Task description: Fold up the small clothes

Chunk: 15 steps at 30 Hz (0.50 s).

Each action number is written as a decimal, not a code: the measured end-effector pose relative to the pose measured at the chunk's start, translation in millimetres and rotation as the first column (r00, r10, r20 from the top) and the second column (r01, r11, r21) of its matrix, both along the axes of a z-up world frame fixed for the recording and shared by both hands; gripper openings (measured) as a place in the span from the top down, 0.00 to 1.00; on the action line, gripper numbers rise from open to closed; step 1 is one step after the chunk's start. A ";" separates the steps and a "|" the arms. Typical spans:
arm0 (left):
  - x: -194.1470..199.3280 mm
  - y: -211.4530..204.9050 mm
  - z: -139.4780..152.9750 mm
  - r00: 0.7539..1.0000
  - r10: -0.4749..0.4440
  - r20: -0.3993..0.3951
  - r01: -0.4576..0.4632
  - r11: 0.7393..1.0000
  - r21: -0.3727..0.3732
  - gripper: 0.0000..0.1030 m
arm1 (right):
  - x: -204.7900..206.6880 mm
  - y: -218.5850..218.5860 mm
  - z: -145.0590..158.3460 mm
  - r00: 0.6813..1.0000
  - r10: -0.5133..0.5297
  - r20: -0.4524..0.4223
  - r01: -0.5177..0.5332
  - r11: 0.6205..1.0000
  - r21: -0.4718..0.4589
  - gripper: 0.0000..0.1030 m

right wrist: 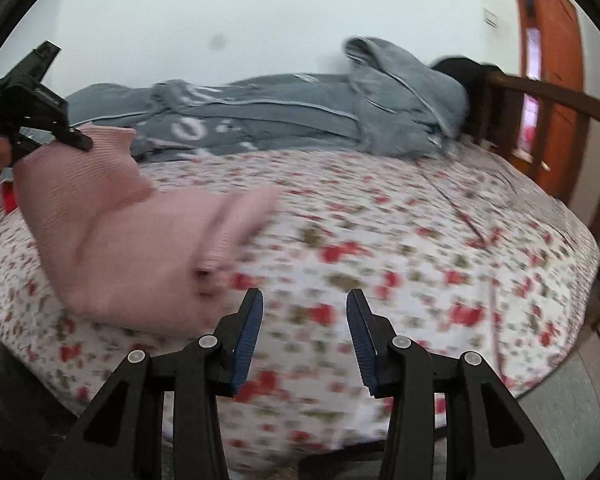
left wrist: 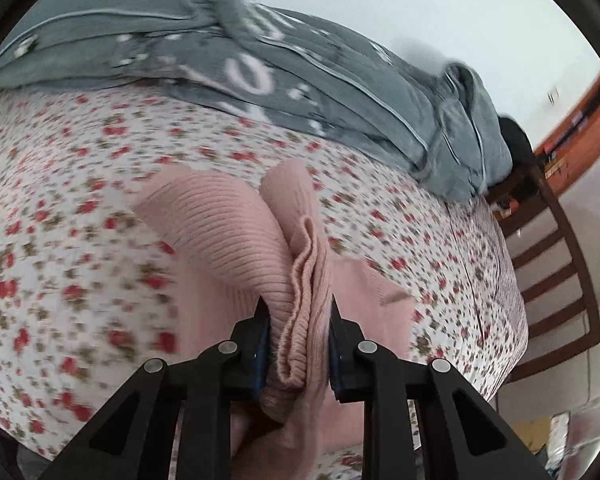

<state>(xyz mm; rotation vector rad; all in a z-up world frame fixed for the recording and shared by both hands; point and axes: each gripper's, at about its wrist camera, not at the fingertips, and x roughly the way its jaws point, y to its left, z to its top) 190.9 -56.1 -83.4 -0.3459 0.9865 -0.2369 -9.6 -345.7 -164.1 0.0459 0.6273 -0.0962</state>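
The left gripper is clamped on a bunched, folded edge of the pink ribbed garment; its blue-padded fingers press the fabric from both sides. In the right wrist view the same left gripper appears at the far left, raised above the bed, with the pink ribbed garment hanging from it and draping down onto the floral bedsheet. Part of the garment's lower end is motion-blurred, so its exact outline there cannot be told.

The right gripper stands with its fingers spread wide and nothing between them. It hovers over the floral bedsheet, just beside the garment's lower right edge and apart from it.

Surroundings:
- A grey blanket with a white print lies crumpled along the far side of the bed, against the white wall. It is well apart from the garment in the left wrist view.
- The same grey blanket rises into a heap at its right end.
- A dark wooden slatted footboard borders the right end of the bed; in the right wrist view this footboard curves along the right edge.
- An orange-brown wooden door stands behind the footboard
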 end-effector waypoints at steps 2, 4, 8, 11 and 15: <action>1.4 -36.0 -11.6 0.999 -0.050 -0.013 0.050 0.999 0.008 0.78 | -6.3 -16.2 -0.1 1.000 -0.023 -0.005 0.023 1.000 0.020 0.58; 1.2 -66.5 -29.1 0.994 -0.096 -0.046 0.097 0.995 0.013 0.78 | -8.9 -27.8 -0.8 0.999 -0.038 -0.015 0.038 0.999 0.030 0.58; -3.7 -114.6 -65.2 0.975 -0.197 -0.105 0.203 0.978 0.053 0.74 | -15.8 -35.8 -0.3 0.999 -0.046 -0.020 0.046 0.999 0.022 0.58; -11.2 -113.1 -60.5 0.966 -0.247 -0.072 0.248 0.969 0.001 0.57 | -16.5 -35.1 2.9 0.999 -0.029 -0.014 0.029 0.999 0.028 0.58; -16.6 -84.7 -40.1 0.956 -0.291 -0.038 0.283 0.948 -0.146 0.50 | -4.6 -25.7 12.4 1.000 0.013 0.003 -0.013 0.998 0.059 0.58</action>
